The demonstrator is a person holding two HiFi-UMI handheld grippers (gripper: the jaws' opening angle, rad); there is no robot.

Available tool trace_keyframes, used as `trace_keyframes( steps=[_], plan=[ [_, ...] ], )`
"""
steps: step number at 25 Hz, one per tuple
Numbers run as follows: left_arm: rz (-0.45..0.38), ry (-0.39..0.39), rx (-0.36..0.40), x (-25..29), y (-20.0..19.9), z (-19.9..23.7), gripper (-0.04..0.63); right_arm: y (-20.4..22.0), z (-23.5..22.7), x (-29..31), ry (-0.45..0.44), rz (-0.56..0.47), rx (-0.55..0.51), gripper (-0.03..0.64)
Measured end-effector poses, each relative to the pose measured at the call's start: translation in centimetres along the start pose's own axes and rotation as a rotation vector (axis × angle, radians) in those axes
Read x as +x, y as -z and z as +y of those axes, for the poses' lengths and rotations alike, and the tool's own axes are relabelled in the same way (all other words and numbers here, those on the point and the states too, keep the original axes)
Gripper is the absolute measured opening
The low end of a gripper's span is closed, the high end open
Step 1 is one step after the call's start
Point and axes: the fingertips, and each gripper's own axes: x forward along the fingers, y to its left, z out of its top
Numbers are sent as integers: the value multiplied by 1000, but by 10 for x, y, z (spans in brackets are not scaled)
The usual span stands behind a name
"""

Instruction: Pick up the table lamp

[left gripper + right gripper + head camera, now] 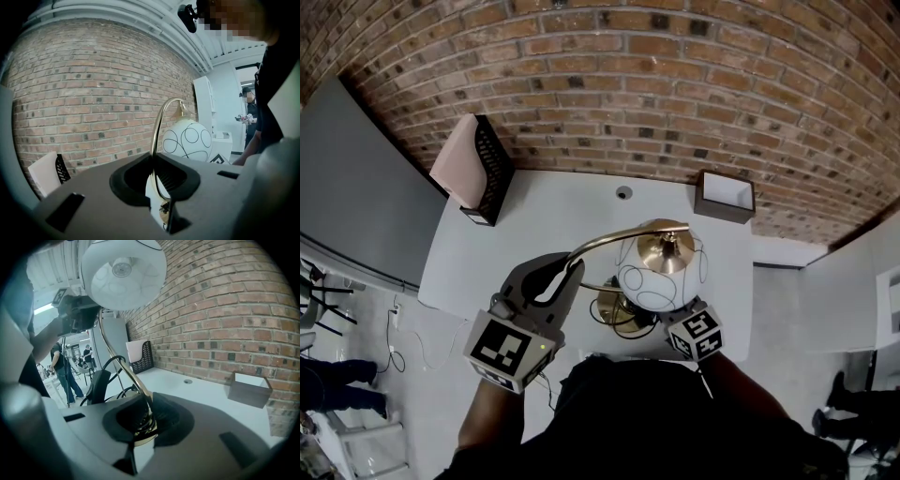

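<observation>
Okay, left hand-held gripper (pixel 157 174) pinches the curved brass stem (pixel 605 242) of the table lamp (pixel 661 272); right hand-held gripper (pixel 149 420) pinches it low by the base (pixel 615 307). I see the lamp over the near edge of the desk (pixel 572 202).

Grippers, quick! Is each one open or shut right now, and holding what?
Left gripper: jaws shut on the table lamp's curved stem.
Right gripper: jaws shut on the same stem, lower down near the base.

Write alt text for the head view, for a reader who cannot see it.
Seen from above, a person's left gripper and right gripper are both shut on a brass table lamp with a white globe shade, over a white desk beside a brick wall.
</observation>
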Motion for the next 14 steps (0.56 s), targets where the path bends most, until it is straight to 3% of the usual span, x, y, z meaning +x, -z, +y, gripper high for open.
trace_keyframes(
  steps=[14],
  plan=[
    [10, 6, 11, 1, 2, 1, 38, 4, -1, 3, 2, 19, -4, 51]
  ],
)
